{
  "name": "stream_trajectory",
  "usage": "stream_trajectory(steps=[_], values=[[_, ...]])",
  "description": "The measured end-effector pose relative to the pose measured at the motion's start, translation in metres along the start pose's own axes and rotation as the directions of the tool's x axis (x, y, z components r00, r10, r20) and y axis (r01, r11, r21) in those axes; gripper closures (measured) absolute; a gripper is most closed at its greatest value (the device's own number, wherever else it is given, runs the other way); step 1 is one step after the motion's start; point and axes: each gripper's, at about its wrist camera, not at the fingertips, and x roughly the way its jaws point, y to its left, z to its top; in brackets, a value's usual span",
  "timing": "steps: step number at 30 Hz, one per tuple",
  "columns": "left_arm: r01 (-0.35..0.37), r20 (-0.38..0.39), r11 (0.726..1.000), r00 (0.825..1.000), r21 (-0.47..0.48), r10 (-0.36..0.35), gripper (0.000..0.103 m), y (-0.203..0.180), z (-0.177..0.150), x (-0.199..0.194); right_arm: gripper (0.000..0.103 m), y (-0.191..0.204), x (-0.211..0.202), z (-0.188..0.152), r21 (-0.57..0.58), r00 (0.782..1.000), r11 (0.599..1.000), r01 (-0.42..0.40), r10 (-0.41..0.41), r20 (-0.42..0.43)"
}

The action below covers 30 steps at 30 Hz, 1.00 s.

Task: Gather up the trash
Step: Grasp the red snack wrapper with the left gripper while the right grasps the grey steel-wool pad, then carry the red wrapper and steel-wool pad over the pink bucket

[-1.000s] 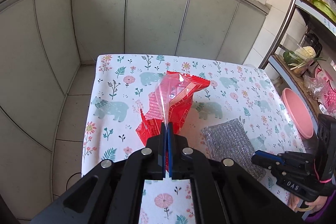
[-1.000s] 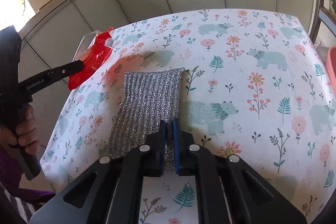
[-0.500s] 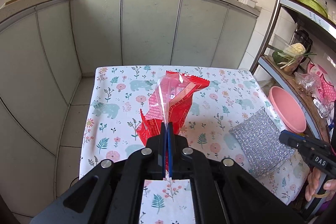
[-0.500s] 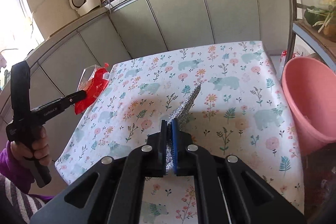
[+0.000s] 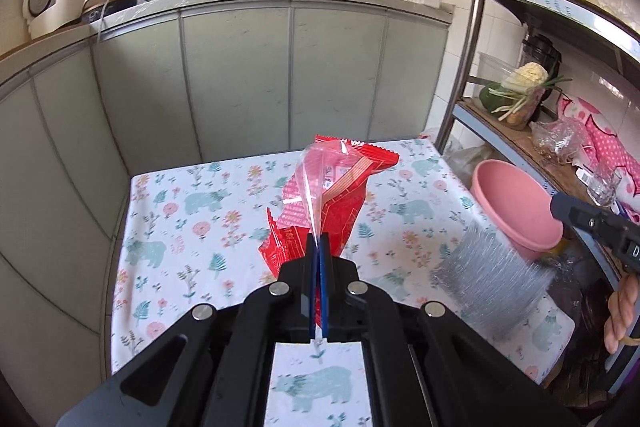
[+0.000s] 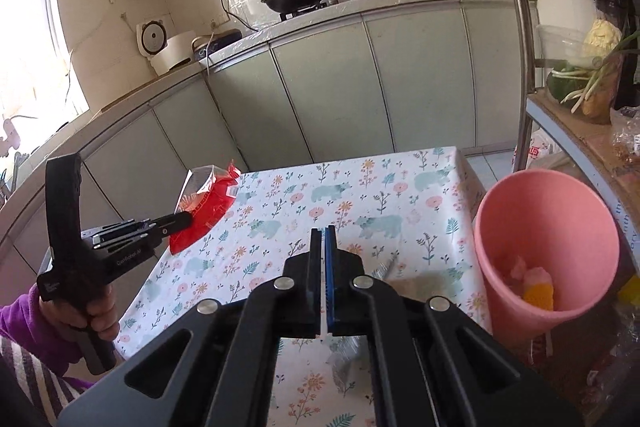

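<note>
My left gripper point(image 5: 319, 243) is shut on a red and clear snack wrapper point(image 5: 332, 195) and holds it up above the floral table point(image 5: 192, 227); the wrapper also shows in the right wrist view point(image 6: 208, 203). A silver foil bag point(image 5: 488, 279) hangs blurred in the air at the table's right edge, beside the pink bin point(image 5: 516, 211), below my right gripper's tip point(image 5: 560, 205). In the right wrist view my right gripper point(image 6: 324, 239) has its jaws together; the silver bag barely shows below it point(image 6: 384, 269). The pink bin point(image 6: 548, 239) holds some scraps.
A metal shelf rack point(image 5: 472, 39) with vegetables and bags stands right of the table, behind the bin. Grey-green kitchen cabinets point(image 5: 240, 75) with woks on top run behind the table. The person's hand point(image 6: 96, 315) holds the left gripper's handle.
Both grippers have risen and pulled back from the table. The silver bag was lifted off the table and carried right toward the pink bin; now it hangs blurred below the right gripper.
</note>
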Motion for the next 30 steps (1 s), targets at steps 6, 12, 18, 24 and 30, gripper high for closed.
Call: stream_trajectory(steps=[6,12,18,24,30], values=[[0.075,0.007,0.996,0.997,0.046,-0.076,0.103,-0.039,0.015,0.015,0.101,-0.030,-0.011,0.007,0.060,1.000,0.998,0.020,-0.020,-0.005],[0.118,-0.007,0.991,0.993,0.069,-0.117,0.103,-0.063,0.017,0.026,0.093,-0.054,0.013,-0.031,0.112,0.978,0.993,0.031,-0.007,-0.207],[0.135,-0.056,0.988,0.990,0.076,-0.131,0.103,-0.067,0.007,0.038,0.075,-0.066,0.045,-0.067,0.101,0.941,0.991,0.086,-0.048,-0.334],[0.139,-0.077,0.988,0.988,0.072,-0.133,0.103,-0.063,0.004,0.045,0.075,-0.072,0.067,-0.074,0.039,0.923,0.992,0.120,-0.097,-0.372],[0.147,-0.093,0.987,0.986,0.061,-0.141,0.102,-0.063,-0.001,0.049,0.075,-0.064,0.067,-0.085,-0.024,0.928,0.990,0.142,-0.142,-0.345]])
